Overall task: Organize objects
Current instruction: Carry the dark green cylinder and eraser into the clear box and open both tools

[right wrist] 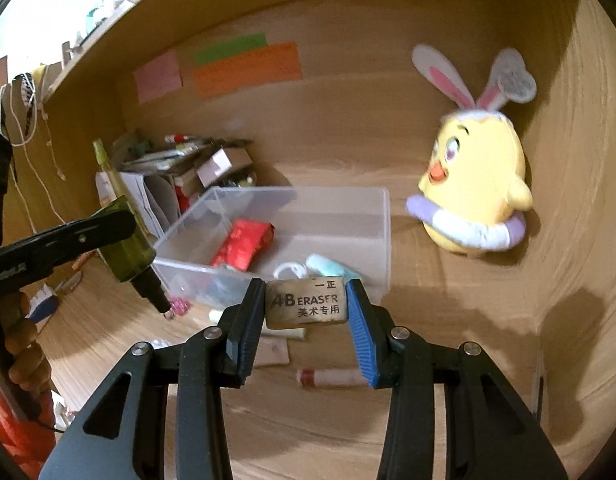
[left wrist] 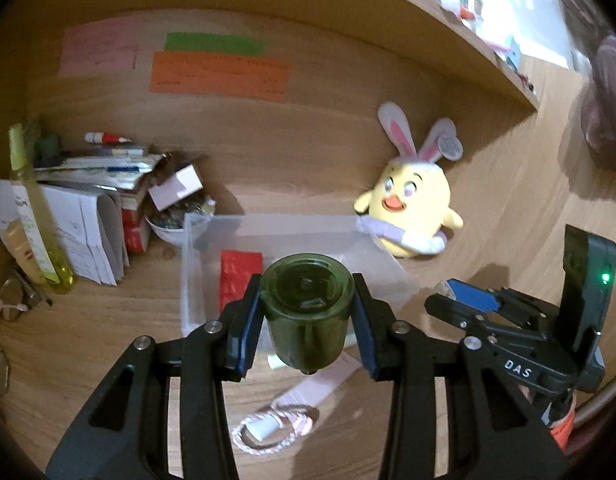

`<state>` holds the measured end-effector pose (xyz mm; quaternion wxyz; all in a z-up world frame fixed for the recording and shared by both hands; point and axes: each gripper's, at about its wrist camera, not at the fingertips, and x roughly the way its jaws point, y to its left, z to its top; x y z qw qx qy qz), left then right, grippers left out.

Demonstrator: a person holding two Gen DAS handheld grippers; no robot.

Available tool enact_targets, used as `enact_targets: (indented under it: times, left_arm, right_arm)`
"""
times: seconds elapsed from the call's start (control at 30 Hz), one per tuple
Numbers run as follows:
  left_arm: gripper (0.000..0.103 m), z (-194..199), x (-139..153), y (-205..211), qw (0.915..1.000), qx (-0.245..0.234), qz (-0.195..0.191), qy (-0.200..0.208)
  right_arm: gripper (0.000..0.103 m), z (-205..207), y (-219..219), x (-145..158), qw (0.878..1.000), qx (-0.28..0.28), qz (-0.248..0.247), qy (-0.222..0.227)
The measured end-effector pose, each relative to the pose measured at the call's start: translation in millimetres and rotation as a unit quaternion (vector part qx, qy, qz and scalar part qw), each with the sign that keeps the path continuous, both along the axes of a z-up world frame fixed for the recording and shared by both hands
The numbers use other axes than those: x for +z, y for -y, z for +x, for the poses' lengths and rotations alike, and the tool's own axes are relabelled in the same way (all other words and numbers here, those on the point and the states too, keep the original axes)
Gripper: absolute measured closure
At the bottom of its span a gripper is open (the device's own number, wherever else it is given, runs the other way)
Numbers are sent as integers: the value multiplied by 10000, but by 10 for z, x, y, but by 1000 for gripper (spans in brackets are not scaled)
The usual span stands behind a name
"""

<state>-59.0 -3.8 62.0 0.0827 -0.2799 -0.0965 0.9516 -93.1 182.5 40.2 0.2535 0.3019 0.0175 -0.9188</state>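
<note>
Now the left hand-held gripper (left wrist: 308, 312) clamps a green bottle (left wrist: 307, 312); the right hand-held gripper (right wrist: 307, 306) pinches an eraser (right wrist: 306, 304) above the clear bin (right wrist: 382, 216).

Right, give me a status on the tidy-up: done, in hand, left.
Done: the clear bin already holds a red packet and a few small items. In hand: the left gripper grips a green bottle, the right gripper an eraser, neither binned yet. Left: a glue stick and a coiled cable on the desk.
</note>
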Motion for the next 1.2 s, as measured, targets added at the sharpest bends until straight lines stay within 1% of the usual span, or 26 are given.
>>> enact_targets:
  times: [0.33, 0.57, 0.8, 1.03, 1.2]
  left_arm:
    - [62, -154, 104, 151, 9996, 238, -60, -138]
    - [62, -432, 49, 210, 9992, 374, -135, -1]
    - [62, -713, -160, 240, 9981, 501, -167, 311]
    - [62, -866, -354, 283, 9958, 639, -246, 607]
    - [62, -950, -475, 300, 9945, 633, -260, 795]
  right_arm:
    - [66, -190, 229, 148, 9998, 132, 11, -166]
    - [66, -393, 306, 181, 9998, 93, 31, -201]
    - [66, -638, 364, 18, 9999, -78, 112, 19]
    - [66, -826, 417, -217, 9991, -117, 232, 321]
    - [66, -914, 439, -341, 9983, -123, 321, 476]
